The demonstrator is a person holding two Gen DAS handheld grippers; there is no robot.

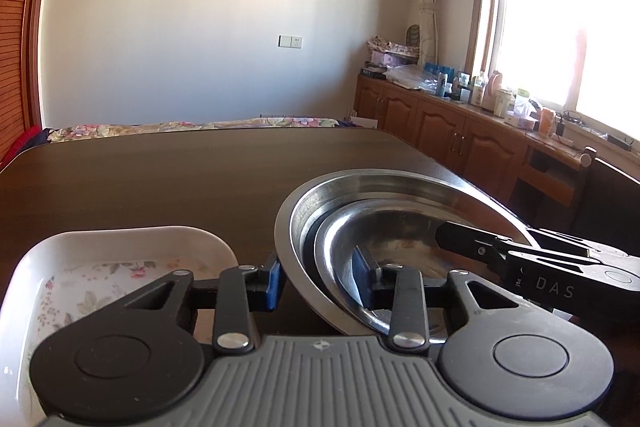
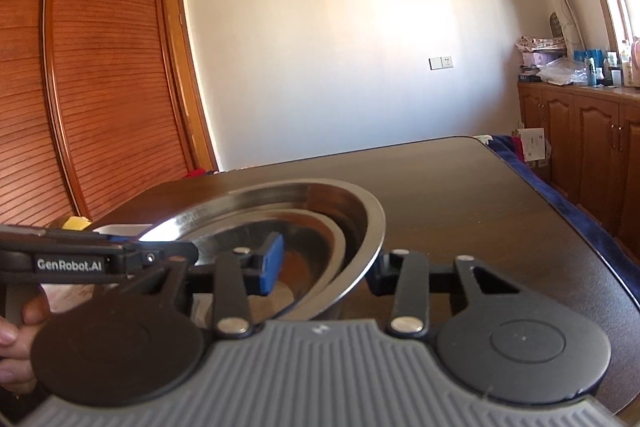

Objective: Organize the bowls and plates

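Observation:
A large steel bowl (image 1: 384, 187) sits on the dark wooden table (image 1: 160, 179) with a smaller steel bowl (image 1: 400, 231) nested inside. My left gripper (image 1: 320, 281) is open, its fingers straddling the near left rim, one blue pad outside and one inside. My right gripper (image 2: 324, 269) is open and straddles the large bowl's (image 2: 320, 199) right rim, one pad inside. It shows in the left wrist view (image 1: 520, 259) at the bowl's right. A white square floral dish (image 1: 100, 267) sits left of the bowls.
The table's far edge (image 1: 200, 135) borders a floral bed. Wooden cabinets (image 1: 440, 131) with clutter stand at the right under a window. A slatted wardrobe (image 2: 100, 87) stands at the left. A hand (image 2: 20, 339) holds the left gripper.

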